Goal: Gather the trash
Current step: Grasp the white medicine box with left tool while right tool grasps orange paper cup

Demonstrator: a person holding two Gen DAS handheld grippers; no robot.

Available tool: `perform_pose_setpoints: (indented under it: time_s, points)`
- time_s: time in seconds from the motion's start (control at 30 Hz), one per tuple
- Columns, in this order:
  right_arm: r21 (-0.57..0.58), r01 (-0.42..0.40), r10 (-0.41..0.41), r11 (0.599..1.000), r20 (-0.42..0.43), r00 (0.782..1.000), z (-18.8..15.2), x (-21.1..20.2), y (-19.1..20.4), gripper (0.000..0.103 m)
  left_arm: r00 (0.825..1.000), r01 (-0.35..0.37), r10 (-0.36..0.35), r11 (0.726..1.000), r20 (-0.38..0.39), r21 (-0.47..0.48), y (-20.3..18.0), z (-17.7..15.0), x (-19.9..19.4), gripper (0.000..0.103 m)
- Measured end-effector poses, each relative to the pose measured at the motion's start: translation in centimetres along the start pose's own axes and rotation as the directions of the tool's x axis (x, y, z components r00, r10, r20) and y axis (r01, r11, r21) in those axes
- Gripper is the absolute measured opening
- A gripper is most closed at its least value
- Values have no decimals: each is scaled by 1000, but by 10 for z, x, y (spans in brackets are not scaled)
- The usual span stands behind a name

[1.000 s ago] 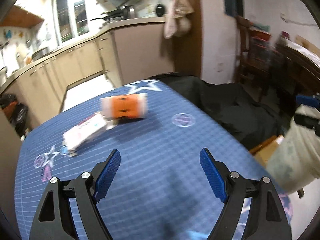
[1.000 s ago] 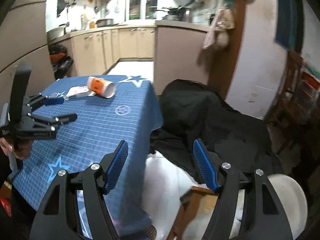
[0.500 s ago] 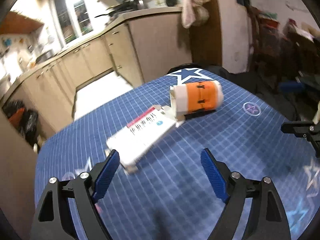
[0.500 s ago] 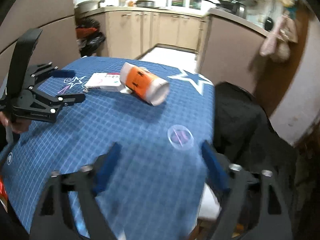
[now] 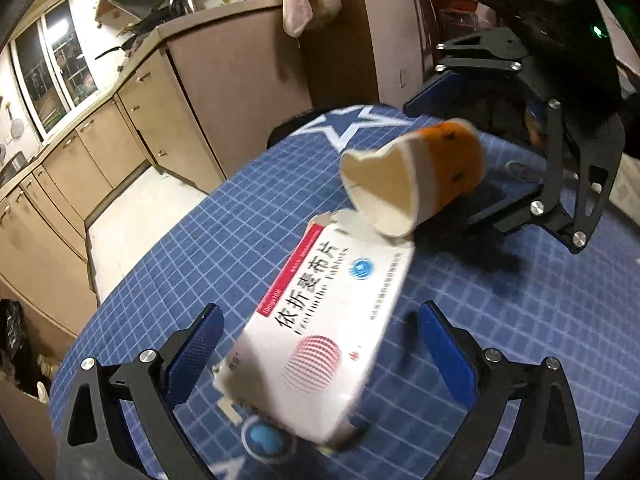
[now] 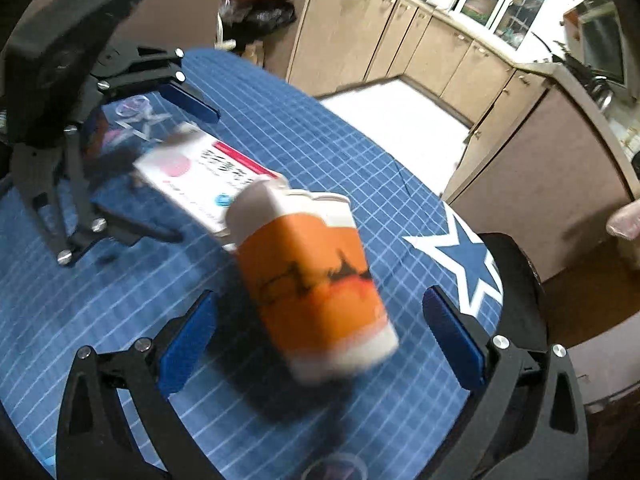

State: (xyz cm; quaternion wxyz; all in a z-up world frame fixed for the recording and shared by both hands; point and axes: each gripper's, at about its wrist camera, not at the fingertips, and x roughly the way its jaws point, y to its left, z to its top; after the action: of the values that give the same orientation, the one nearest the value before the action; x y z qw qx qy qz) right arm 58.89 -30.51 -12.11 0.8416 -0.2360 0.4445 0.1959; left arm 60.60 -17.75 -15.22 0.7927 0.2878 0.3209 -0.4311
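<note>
The left gripper (image 5: 316, 354) is held wide open, its blue pads (image 5: 192, 354) set on either side of a white medicine box (image 5: 320, 320) printed with Chinese characters and a red stripe; the box lies flat on the blue grid-patterned tablecloth (image 5: 224, 248) between the two fingers, and neither pad is seen touching it; whether the near end of the box is already within the pads' reach cannot be told through the motion blur. Just beyond the far end of the box, a crushed orange-and-white paper cup (image 5: 416, 180) lies on its side, its dented mouth turned towards the left gripper and its rim touching or overlapping the box's opened flap.

The right gripper (image 6: 320, 332) is likewise spread wide; the paper cup (image 6: 316, 280) is framed between its blue pads (image 6: 454, 338), base nearest, with a gap at each side. Ahead of this gripper and to its left, the medicine box (image 6: 200, 176) is seen beyond the cup; the left gripper (image 6: 132, 92) stands further left, over the box's far end. A white star (image 6: 464, 260) is printed on the cloth to the right of the cup; kitchen cabinets (image 6: 400, 44) are seen beyond the table.
</note>
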Motion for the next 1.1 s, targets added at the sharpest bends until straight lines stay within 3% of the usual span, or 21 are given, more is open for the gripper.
perform_pose_setpoints:
  time_s: [0.07,0.1,0.13,0.2,0.23,0.5,0.6,0.63,0.67,0.77,0.83,1.1]
  points:
    - [21,-32,33,999,-18,999,2,11,-3,97,1000,13,-13,1000,-11,-20,7,1,3,98]
    - [44,-52,52,998,-10,999,2,12,-6,91,1000,22,-23,999,-21,-33,10,1,4,98]
    - [90,-107,108,990,-8,994,2,12,-12,72,998,46,-48,997,-32,-57,13,1,5,92]
    - [121,-116,116,986,3,993,0,10,-14,64,997,75,-76,995,-15,-70,12,-2,1,80]
    - [130,-113,113,985,8,994,-2,8,-14,63,998,55,-55,996,-5,-64,8,-5,-2,78]
    - [283,-70,47,957,87,995,-50,-30,-1,60,999,24,-21,997,39,-72,-33,-29,-44,67]
    - [387,-70,23,919,124,992,-79,-56,12,60,998,-27,32,994,46,-102,-57,-41,-69,64]
    - [409,-78,24,909,135,990,-87,-63,18,60,998,-54,59,991,37,-118,-67,-47,-78,55]
    - [435,-88,24,896,150,988,-98,-73,26,60,997,-68,73,989,31,-130,-75,-50,-85,33]
    - [476,-104,23,873,173,985,-124,-99,56,60,989,-149,149,970,-17,-190,-103,-63,-107,21]
    - [490,-102,14,865,180,983,-137,-112,80,60,989,-147,146,962,-20,-229,-119,-72,-121,9]
    - [569,-144,-2,810,248,969,-177,-163,130,60,988,-142,154,938,14,-316,-159,-106,-159,2]
